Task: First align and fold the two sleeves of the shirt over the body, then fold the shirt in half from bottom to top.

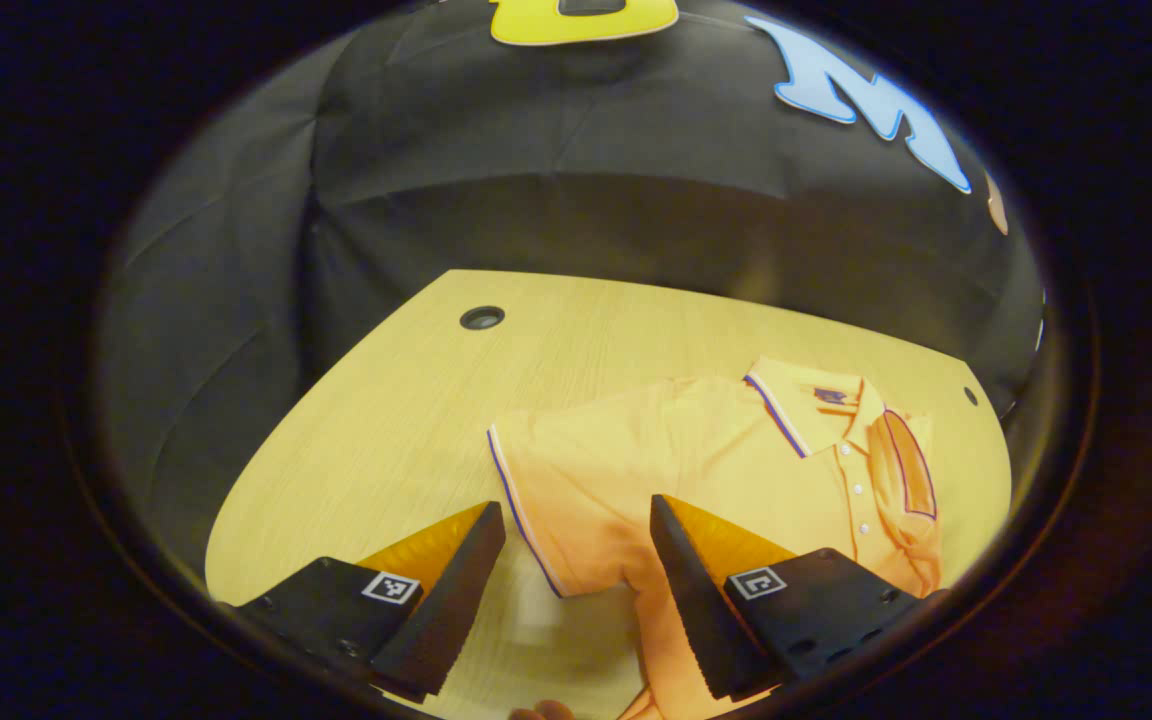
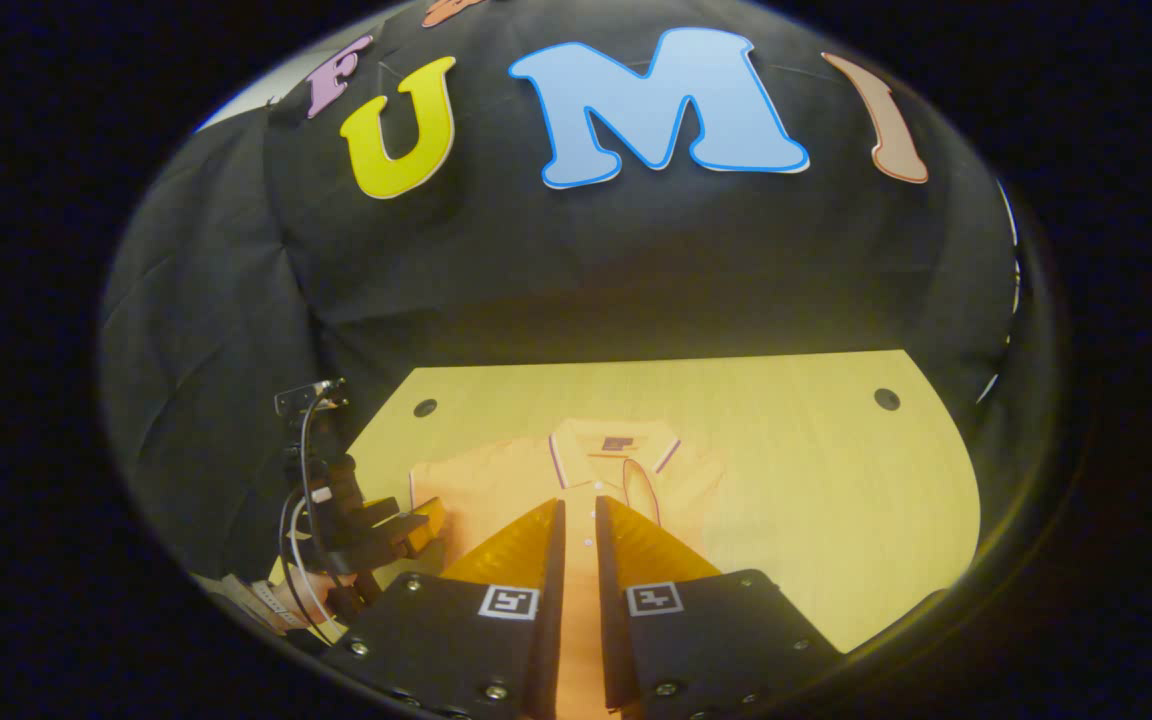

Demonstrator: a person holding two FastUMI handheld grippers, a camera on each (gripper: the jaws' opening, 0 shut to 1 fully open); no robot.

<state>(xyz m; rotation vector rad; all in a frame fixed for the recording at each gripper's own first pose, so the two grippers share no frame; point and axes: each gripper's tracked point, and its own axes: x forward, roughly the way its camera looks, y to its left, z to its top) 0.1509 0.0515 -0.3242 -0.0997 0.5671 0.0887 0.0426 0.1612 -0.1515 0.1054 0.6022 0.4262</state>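
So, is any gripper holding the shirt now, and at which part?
Nothing is held. The left gripper is open above the shirt's sleeve; the right gripper, nearly shut, grips nothing visible.

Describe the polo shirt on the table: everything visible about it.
The polo shirt is orange knit-looking fabric with dark and white trim on its collar and sleeve cuffs, plus a white-buttoned placket. It lies flat, front up, on the wooden table. One sleeve is already folded over the chest; the other sleeve still lies spread out. The open left gripper hovers by that sleeve's cuff.
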